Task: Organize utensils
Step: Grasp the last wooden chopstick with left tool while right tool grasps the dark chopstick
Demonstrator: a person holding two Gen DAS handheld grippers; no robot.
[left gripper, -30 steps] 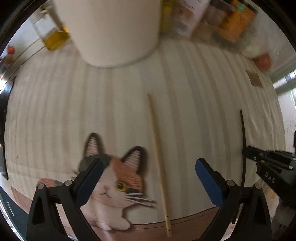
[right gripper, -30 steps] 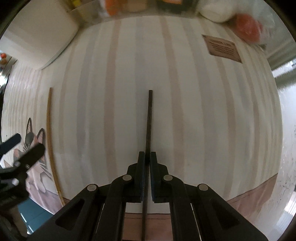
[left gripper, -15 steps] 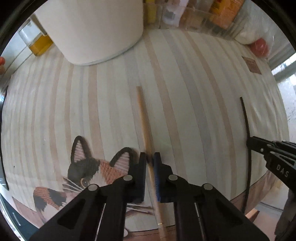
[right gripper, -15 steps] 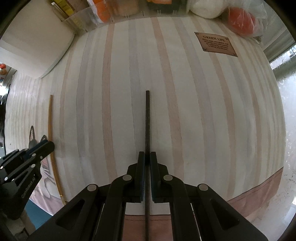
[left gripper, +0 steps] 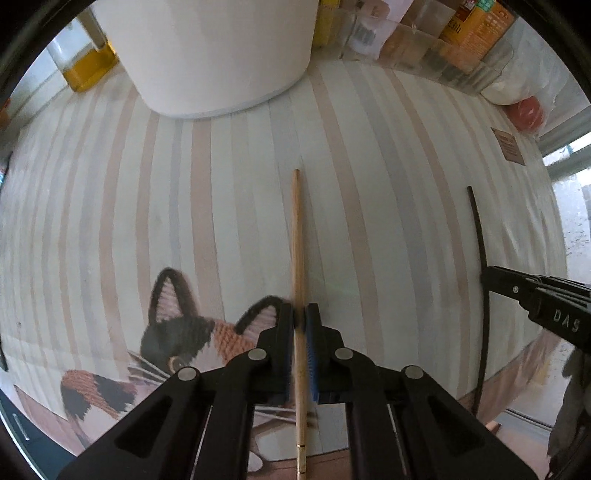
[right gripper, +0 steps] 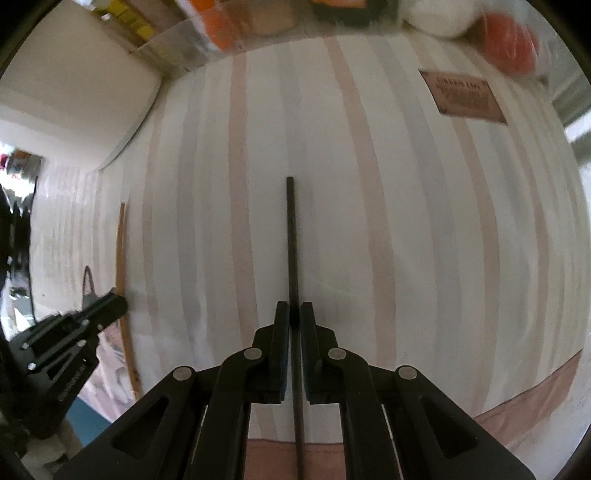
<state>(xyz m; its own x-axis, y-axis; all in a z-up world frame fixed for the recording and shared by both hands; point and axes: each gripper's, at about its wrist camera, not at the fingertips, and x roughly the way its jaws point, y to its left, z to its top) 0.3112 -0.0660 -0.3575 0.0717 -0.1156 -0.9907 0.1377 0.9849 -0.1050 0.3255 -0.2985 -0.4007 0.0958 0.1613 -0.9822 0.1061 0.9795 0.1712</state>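
Note:
My left gripper (left gripper: pixel 300 314) is shut on a light wooden chopstick (left gripper: pixel 296 236) that points away over the striped cloth. My right gripper (right gripper: pixel 294 312) is shut on a black chopstick (right gripper: pixel 291 236), also pointing away. In the left wrist view the black chopstick (left gripper: pixel 480 243) and right gripper (left gripper: pixel 491 278) show at the right. In the right wrist view the wooden chopstick (right gripper: pixel 122 251) and left gripper (right gripper: pixel 118 302) show at the left.
A large white cylindrical container (left gripper: pixel 207 55) stands at the back left. A yellow-filled jar (left gripper: pixel 88 66), packaged goods (left gripper: pixel 461 33) and a red item in a bag (left gripper: pixel 524 110) line the back. A cat picture (left gripper: pixel 184 332) and a brown label (right gripper: pixel 465 96) mark the cloth.
My left gripper was open above the wooden chopstick, then closed on it and now grips it. My right gripper stays shut on the black chopstick.

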